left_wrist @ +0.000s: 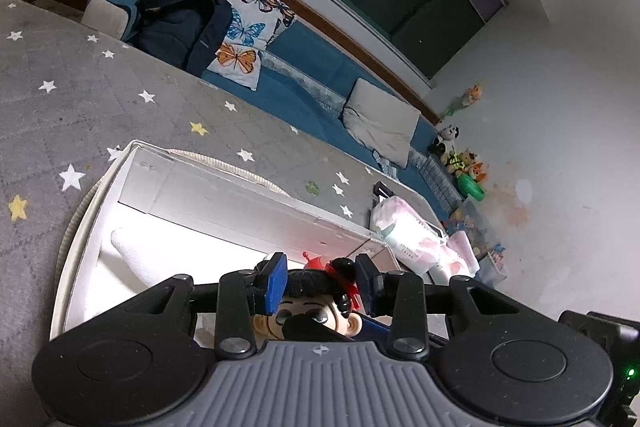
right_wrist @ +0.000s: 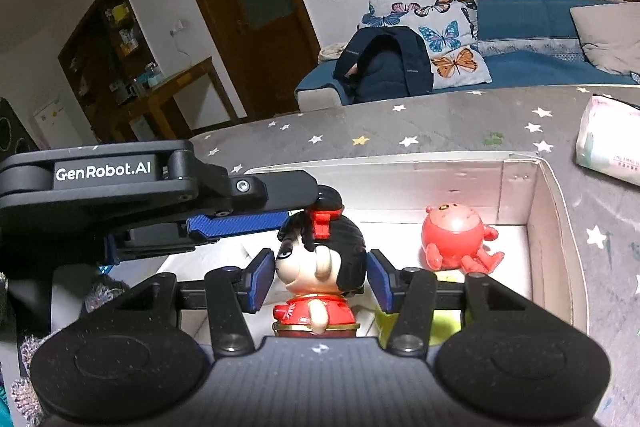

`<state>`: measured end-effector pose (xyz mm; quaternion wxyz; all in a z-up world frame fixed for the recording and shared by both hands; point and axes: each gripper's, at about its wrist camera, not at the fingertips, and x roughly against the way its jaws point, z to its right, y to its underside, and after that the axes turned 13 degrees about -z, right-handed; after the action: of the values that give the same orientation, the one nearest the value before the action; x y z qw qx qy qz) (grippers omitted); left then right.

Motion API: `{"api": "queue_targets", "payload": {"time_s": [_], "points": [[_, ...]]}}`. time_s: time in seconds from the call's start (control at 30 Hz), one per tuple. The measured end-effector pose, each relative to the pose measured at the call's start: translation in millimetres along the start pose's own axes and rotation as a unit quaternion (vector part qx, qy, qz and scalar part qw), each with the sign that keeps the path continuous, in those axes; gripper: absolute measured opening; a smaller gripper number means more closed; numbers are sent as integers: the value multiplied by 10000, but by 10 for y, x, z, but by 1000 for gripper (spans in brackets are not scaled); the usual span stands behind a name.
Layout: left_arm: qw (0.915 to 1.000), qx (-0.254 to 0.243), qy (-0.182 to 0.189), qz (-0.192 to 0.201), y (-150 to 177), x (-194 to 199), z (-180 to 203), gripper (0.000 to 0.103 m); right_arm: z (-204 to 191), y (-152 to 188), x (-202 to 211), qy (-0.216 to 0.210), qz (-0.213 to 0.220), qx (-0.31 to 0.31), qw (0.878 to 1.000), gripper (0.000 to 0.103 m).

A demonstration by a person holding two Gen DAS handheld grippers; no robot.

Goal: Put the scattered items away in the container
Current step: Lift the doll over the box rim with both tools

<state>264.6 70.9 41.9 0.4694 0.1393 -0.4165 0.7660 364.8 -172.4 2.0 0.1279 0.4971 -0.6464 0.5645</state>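
Holding the doll (right_wrist: 320, 263) with both grippers steadies it over the box (right_wrist: 540, 211): your right gripper (right_wrist: 320, 277) fingers flank its head (contact unclear), left gripper (left_wrist: 322, 281) fingers likewise.

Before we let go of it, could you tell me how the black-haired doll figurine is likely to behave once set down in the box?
The doll figurine looks rigid, glossy plastic, so probably stiff and somewhat slippery. Its big head over a small body suggests it may tip inside the white box.
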Motion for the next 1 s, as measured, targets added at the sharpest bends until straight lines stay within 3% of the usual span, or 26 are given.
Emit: {"api": "queue_targets", "payload": {"time_s": [1.0], "points": [[9996,-10,-112,-242,129,-125,-16,40,-12,164,68,326,-80,204,9992,53]]}}
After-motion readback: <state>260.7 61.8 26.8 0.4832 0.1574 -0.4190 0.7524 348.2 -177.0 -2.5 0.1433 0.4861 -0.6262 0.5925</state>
